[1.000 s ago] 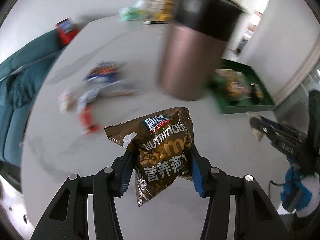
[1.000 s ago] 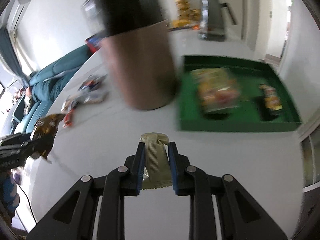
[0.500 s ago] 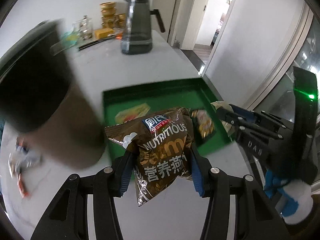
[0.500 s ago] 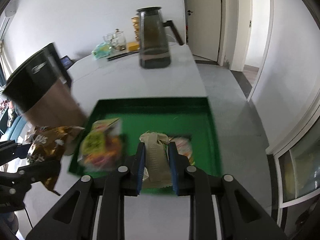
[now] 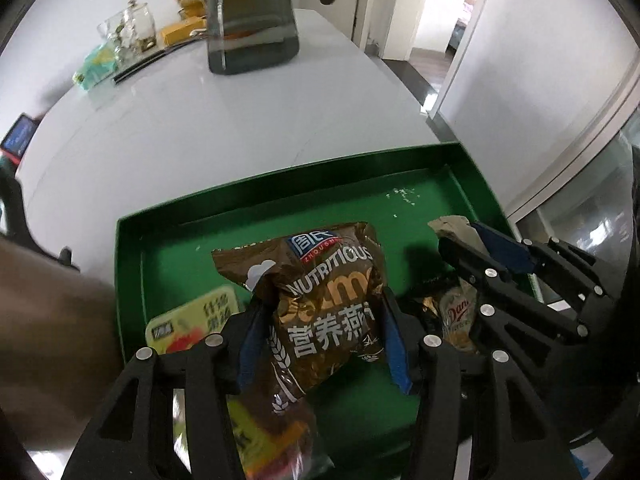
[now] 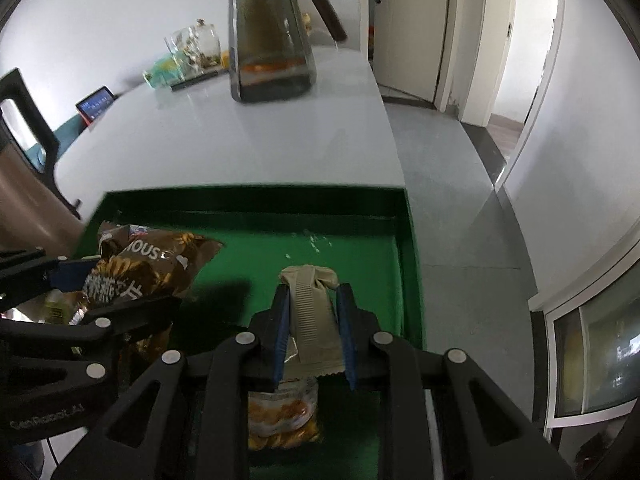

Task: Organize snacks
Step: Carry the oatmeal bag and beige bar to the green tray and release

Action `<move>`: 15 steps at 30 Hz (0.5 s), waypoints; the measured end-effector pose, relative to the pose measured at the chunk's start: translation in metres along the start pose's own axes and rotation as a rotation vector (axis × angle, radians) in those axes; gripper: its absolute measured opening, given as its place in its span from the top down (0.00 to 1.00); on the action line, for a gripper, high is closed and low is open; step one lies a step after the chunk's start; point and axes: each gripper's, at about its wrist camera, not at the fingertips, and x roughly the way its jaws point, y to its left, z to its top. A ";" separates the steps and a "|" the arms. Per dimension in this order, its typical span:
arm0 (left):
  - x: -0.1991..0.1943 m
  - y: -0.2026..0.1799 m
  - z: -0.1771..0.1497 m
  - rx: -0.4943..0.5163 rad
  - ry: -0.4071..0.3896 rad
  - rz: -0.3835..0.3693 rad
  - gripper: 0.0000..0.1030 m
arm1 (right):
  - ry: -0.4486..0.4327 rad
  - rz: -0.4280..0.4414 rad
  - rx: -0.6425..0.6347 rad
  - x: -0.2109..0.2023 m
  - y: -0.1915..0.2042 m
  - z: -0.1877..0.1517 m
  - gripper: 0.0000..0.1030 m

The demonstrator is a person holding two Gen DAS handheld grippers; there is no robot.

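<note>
The white worktop (image 5: 168,128) carries a green tray (image 5: 280,184) and, behind it, a dark glass pitcher (image 6: 272,40). Above the tray, the left tool (image 5: 320,320) is pinching a brown oatmeal bag (image 5: 328,296); on it one reads "ZHOUSHI", "NUTRITIOUS" and Chinese characters. The right tool (image 6: 312,316) is pinching a beige snack bar (image 6: 314,320), its writing not readable. Below it in the tray lies a cookie packet (image 6: 282,420), with "Dan…" visible in the left view
</note>
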 end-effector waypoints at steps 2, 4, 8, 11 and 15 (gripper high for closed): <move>0.005 -0.004 0.000 0.015 0.007 0.007 0.53 | 0.014 -0.004 0.002 0.008 -0.001 0.000 1.00; 0.012 -0.004 -0.002 0.009 0.028 -0.005 0.53 | 0.029 -0.007 -0.002 0.016 -0.002 0.000 1.00; 0.022 0.000 -0.002 -0.006 0.045 0.001 0.53 | 0.028 -0.025 -0.037 0.016 0.002 0.000 1.00; 0.020 0.001 -0.002 -0.016 0.044 0.002 0.52 | 0.027 -0.039 -0.050 0.015 0.003 0.001 1.00; 0.015 0.003 -0.002 -0.032 0.039 -0.004 0.51 | 0.014 -0.043 -0.045 0.009 0.004 0.003 1.00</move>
